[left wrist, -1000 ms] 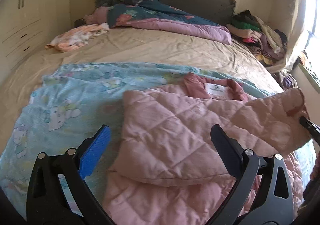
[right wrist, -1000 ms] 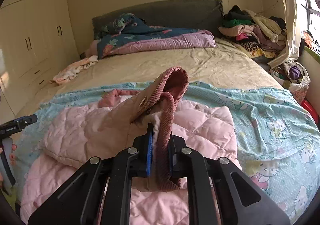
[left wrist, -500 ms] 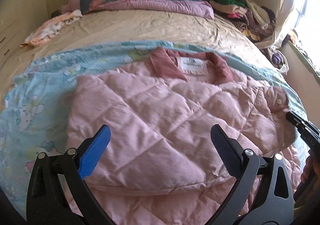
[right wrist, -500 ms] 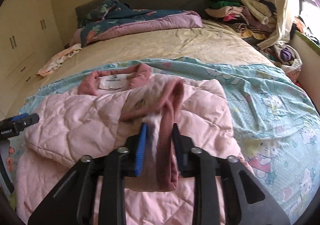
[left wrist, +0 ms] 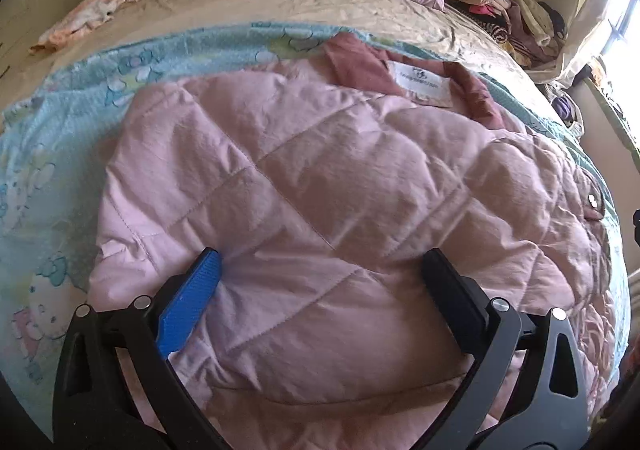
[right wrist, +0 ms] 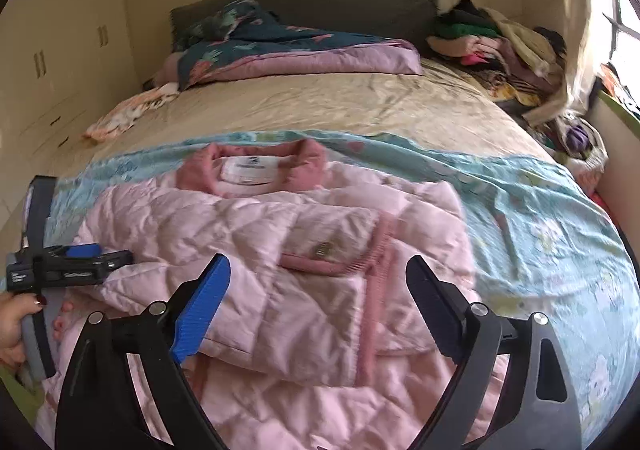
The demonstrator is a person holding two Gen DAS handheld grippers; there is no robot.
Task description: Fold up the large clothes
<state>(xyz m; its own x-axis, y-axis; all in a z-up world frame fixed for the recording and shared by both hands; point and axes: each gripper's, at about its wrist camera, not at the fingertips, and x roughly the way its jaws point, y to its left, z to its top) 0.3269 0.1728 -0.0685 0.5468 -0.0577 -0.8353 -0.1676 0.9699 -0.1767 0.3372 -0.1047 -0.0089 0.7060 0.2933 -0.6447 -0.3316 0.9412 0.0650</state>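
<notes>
A pink quilted jacket (right wrist: 280,250) lies spread on a light blue cartoon-print sheet (right wrist: 540,218) across the near part of the bed (right wrist: 360,106), its darker pink collar (right wrist: 256,162) with a white label toward the headboard. In the right wrist view one sleeve (right wrist: 340,246) is folded across the jacket's front, its ribbed cuff and a small button lying on top of the quilting.

The right hand-held gripper (right wrist: 318,270) hangs just above the jacket; its jaws are opening and stand wide, with the folded sleeve lying below and between them, no pad pressing on the cloth, so the sleeve is released.

The left hand-held gripper (left wrist: 320,262) is also spread wide and holds nothing. It is low over the jacket's other side, the blue pad (left wrist: 190,302) close to the quilted fabric; whether it touches cannot be told. In the right wrist view the same gripper (right wrist: 68,270) shows at the left edge, held by a hand (right wrist: 14,318) just beside the jacket's edge.

Farther up the bed sit a folded purple and dark floral quilt (right wrist: 288,50), a small pale floral cloth (right wrist: 128,114) near the left side, and a heap of mixed clothes (right wrist: 500,46) at the right corner by the window
</notes>
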